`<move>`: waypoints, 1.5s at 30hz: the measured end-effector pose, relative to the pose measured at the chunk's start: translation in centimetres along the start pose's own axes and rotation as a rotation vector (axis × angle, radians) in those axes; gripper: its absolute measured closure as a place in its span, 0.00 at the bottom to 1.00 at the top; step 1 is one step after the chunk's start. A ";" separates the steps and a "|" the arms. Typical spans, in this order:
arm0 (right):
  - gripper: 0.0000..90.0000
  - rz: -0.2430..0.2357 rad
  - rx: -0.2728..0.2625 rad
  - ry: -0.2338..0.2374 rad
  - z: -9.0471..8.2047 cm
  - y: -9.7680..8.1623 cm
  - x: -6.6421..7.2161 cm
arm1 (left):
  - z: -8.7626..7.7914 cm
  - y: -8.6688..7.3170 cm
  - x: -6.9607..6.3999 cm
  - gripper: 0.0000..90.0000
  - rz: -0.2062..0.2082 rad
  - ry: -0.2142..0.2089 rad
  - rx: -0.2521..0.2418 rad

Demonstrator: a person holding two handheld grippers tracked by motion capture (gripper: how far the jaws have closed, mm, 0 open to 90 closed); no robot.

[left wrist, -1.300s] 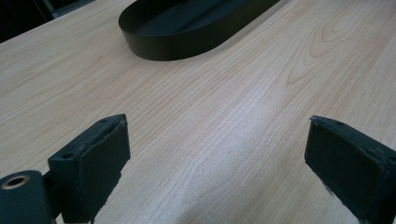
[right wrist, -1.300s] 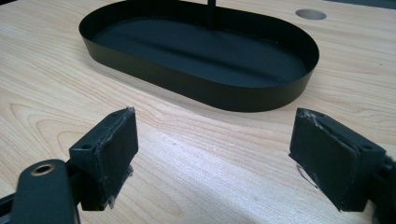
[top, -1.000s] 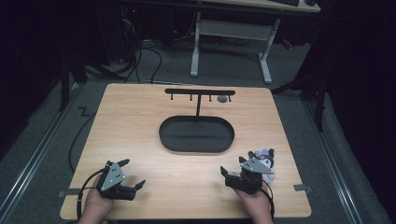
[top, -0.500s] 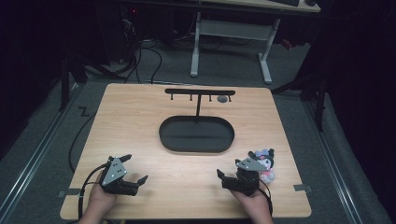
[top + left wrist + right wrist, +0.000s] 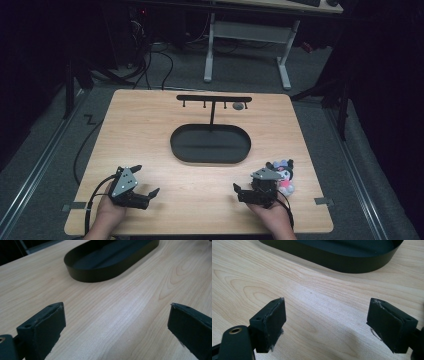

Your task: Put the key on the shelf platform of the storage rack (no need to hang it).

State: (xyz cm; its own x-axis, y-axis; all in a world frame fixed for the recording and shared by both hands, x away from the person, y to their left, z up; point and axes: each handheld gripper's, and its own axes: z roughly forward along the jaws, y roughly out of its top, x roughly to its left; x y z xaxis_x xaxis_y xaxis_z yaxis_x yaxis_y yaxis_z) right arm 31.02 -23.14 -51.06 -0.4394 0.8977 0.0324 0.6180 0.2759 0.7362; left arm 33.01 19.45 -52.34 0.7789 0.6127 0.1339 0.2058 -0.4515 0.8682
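Item: plush toy (image 5: 282,172), near right table (image 5: 150,130) edge, just beside right gripper (image 5: 240,191), ungripped. Likely light, soft, squashy; pinch body, not ears. Left gripper (image 5: 150,195): jaws spread, empty. Right: same. Oval tray (image 5: 210,156) mid-table.

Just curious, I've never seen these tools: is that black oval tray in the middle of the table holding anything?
Empty. The high view shows the black oval tray with a bare dark floor; the post of the black hook stand rises at its far rim.

One tray (image 5: 210,145), one plush toy (image 5: 283,172)
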 end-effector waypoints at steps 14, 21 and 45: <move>0.18 -0.056 0.128 0.009 -0.8 1.3 -0.3 | 0.1 0.0 0.1 0.02 0.010 0.014 -0.009; 0.18 -0.067 0.168 0.040 -0.9 1.8 -1.0 | -0.3 -0.2 -0.2 0.03 0.018 -0.001 0.007; 0.18 -0.060 0.395 0.058 -0.7 4.5 -1.0 | -1.2 -0.6 0.2 0.03 0.003 0.013 -0.015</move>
State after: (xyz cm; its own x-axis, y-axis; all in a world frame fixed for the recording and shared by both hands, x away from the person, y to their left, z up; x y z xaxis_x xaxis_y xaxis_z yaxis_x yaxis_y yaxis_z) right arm 33.82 -23.06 -47.31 -0.5114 0.8582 0.0441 0.7883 0.4481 0.4217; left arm 32.35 20.59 -52.26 0.7720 0.6194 0.1425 0.1945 -0.4436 0.8749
